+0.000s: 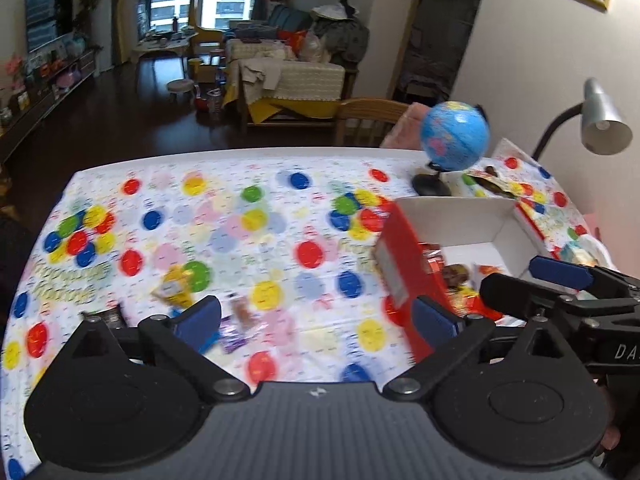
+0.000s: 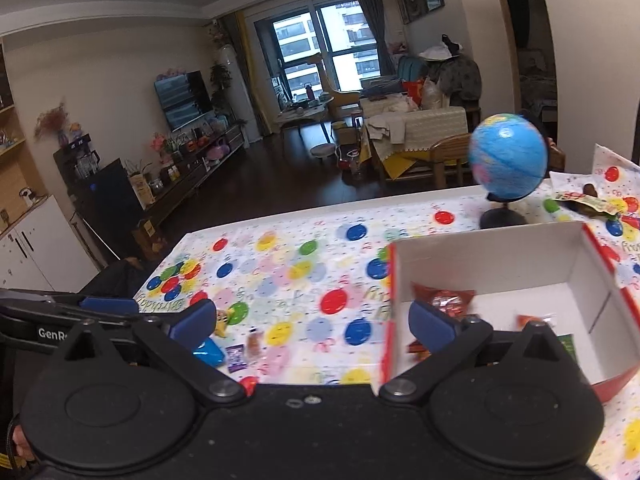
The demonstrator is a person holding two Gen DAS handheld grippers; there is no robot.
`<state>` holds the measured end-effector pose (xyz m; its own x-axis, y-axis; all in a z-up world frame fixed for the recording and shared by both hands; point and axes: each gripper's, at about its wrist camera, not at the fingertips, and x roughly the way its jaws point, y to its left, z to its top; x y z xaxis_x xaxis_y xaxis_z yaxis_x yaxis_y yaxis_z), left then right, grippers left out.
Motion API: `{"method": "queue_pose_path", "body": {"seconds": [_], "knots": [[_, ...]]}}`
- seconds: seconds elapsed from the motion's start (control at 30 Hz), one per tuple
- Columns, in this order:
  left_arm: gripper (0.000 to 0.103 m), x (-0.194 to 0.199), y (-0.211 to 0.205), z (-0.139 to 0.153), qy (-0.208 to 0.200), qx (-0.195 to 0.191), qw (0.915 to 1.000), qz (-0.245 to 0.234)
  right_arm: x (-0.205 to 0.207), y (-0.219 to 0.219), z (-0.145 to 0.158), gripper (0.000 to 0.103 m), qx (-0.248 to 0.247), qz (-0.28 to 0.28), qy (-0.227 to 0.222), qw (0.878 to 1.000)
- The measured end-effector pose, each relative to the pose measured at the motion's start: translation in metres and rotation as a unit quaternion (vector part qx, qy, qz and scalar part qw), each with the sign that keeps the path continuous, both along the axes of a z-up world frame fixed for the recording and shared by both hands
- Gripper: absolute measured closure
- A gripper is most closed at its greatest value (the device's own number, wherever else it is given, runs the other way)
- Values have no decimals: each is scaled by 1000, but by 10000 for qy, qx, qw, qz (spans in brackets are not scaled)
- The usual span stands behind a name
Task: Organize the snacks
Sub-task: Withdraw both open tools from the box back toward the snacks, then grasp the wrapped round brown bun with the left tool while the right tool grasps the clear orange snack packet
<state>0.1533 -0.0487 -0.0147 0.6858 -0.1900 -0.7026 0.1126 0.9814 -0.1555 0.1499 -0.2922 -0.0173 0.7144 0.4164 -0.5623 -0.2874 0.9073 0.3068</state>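
**Both tongs wide open above the tabletop, snack box to their right**

The left tongs [image 1: 316, 318] hung spread wide over the balloon-print tabletop [image 1: 224, 216], holding nothing. The right tongs [image 2: 312, 322] were likewise spread wide and empty, hovering at the left wall of the red box [image 2: 500, 264].

The red box stood open-topped, white inside, ahead and to the right of both tongs. Inside it, close to the right finger of the right tongs, lay a red wrapped snack [image 2: 444, 300]; further right sat an orange packet [image 2: 534, 322] and a green packet [image 2: 566, 346] at the near edge, partly hidden by the tongs. Most of the box floor was bare white. In the left wrist view the box contents were blurred, showing only red and orange wrappers [image 1: 452, 276].

Outside the box, on the tabletop between the fingers of the left tongs, lay a purple packet [image 1: 232, 336] and a small brown snack [image 1: 242, 310]. A yellow packet [image 1: 176, 288] lay just ahead of the left finger, and a dark wrapper [image 1: 108, 316] to its left. A blue item [image 2: 208, 350] rested by the left finger of the right tongs.

Beyond the box stood a blue globe [image 2: 508, 156], with another snack packet [image 2: 588, 202] to its right.
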Motion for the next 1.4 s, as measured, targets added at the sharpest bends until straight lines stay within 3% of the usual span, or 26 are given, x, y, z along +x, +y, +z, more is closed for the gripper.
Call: {"method": "queue_pose_path", "body": {"seconds": [0.37,0.83,1.4], "knots": [[1,-15,92,-21,145,155,9982,569,-9,79,-9,1,-275,62,-119,9995],[1,-13,176,-67,499,183,9887,1403,23,148,-61,16,-1036,249,498,9931],[1,26,203,-139,1285,148,9726,1932,84,173,-129,38,-1442,376,1092,9828]]}}
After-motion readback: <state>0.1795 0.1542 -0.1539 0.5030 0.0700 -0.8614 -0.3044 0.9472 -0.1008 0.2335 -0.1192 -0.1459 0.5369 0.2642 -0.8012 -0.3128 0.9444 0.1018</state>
